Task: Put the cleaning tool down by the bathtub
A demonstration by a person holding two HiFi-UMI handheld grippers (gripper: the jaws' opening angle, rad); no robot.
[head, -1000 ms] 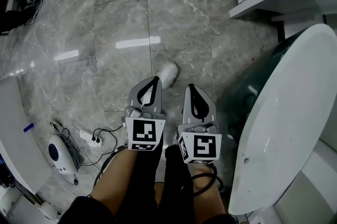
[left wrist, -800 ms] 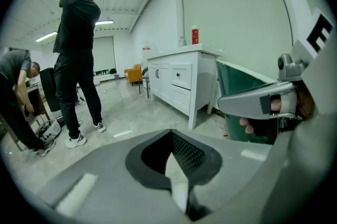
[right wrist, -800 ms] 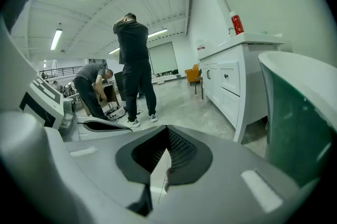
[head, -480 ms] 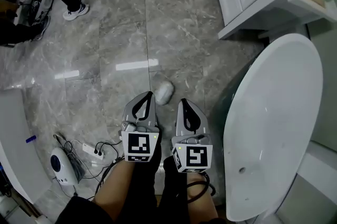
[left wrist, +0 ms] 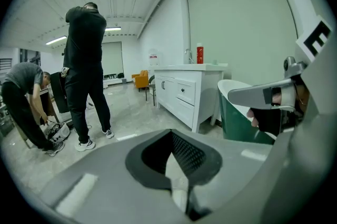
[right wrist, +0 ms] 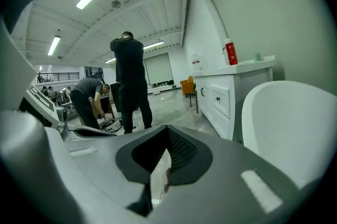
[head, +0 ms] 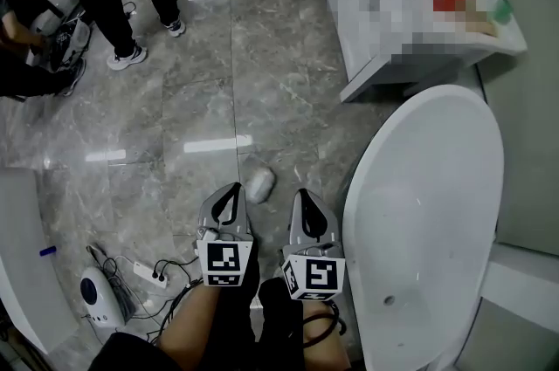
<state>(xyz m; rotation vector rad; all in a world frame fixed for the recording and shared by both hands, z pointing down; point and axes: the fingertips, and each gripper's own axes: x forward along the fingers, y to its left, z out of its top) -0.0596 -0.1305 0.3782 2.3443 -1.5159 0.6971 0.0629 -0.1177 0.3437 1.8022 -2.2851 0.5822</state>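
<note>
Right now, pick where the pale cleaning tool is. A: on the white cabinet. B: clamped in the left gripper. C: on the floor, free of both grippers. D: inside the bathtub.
C: the cleaning tool lies on the grey floor beside the bathtub, while the left gripper and right gripper are both shut on nothing.

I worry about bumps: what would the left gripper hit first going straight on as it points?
Probably the white vanity cabinet: the left gripper points level above the floor at its front. The pale tool lying there sits below that line; depth is unclear.
</note>
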